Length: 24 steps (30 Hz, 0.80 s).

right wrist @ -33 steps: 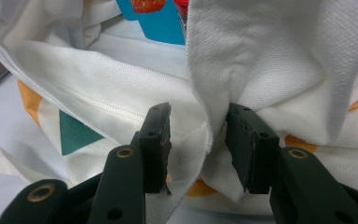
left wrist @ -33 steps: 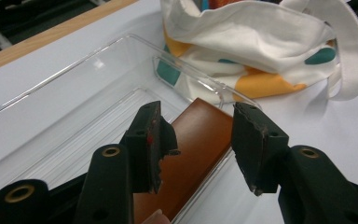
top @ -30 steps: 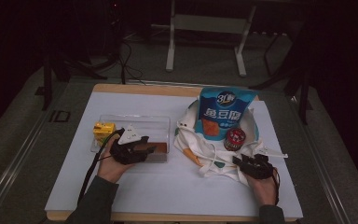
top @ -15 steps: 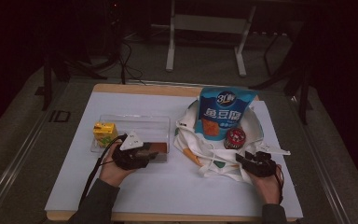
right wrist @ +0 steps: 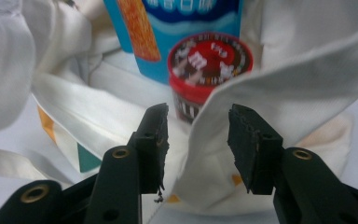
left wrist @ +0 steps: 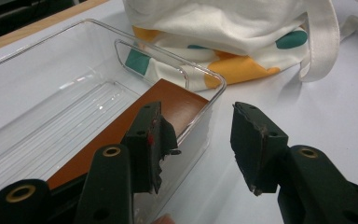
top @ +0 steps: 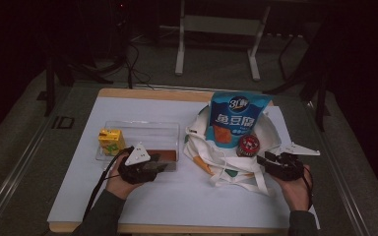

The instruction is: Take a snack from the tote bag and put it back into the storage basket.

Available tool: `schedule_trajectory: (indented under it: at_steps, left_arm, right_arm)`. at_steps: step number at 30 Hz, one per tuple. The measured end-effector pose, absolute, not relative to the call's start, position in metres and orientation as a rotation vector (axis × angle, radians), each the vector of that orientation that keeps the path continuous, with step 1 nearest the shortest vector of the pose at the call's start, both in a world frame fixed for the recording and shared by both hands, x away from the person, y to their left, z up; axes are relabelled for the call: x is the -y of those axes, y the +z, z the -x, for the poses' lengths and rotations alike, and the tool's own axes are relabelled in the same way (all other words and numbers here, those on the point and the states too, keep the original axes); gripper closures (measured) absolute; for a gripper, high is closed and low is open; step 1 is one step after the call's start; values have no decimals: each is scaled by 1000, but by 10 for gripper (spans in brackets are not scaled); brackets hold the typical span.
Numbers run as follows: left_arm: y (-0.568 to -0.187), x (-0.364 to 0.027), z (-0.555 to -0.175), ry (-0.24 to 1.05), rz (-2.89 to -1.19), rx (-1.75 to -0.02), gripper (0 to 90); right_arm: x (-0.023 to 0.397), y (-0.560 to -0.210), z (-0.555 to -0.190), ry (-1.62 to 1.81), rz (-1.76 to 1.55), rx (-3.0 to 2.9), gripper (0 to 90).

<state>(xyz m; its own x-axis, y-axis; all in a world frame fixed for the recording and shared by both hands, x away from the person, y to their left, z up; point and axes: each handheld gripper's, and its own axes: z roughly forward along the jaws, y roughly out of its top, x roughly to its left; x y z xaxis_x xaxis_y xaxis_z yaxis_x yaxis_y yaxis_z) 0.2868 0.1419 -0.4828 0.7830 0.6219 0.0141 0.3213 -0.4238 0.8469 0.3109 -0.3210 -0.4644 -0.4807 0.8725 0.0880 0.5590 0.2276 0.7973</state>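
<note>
White sheet [top: 177,196] spread over a wooden table [top: 152,92], dark room beyond, grey floor with metal stand legs [top: 179,44] and cables at the back.

Left gripper [top: 163,166] at the near right corner of a clear plastic tray [top: 142,129]; seen in the left gripper view [left wrist: 200,135] with jaws apart, one inside and one outside the tray wall, pads not pressing it. Brown flat piece [left wrist: 168,105] lying in that tray (kind hard to make out, partly covered by the jaw). Yellow juice carton [top: 111,141] at the tray's left end.

Right gripper [top: 265,160] at the mouth of a white cloth bag [top: 226,162]; in the right gripper view [right wrist: 198,128] jaws released, bag edge [right wrist: 270,93] between them, unpinched. Inside the bag: blue snack packet [top: 236,118], top cut off close up, and red-lidded candy tub [right wrist: 209,63], label blurred.
</note>
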Motion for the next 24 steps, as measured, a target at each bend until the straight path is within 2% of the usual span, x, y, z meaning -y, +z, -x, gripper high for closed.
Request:
schedule_trajectory:
  at_steps: [6, 16, 24]
  left_arm:
    - [-485, -144, -281, 413, -2008, -714, 529]
    - [-486, -145, -275, 413, -2002, -698, 517]
    - [-492, -145, -274, 406, -1997, -684, 523]
  right_arm:
    - [318, -452, -314, 1133, -1293, -2121, 671]
    - [313, -430, -316, 1126, -1222, -2141, 734]
    - [310, -423, -333, 1108, -1224, -2171, 713]
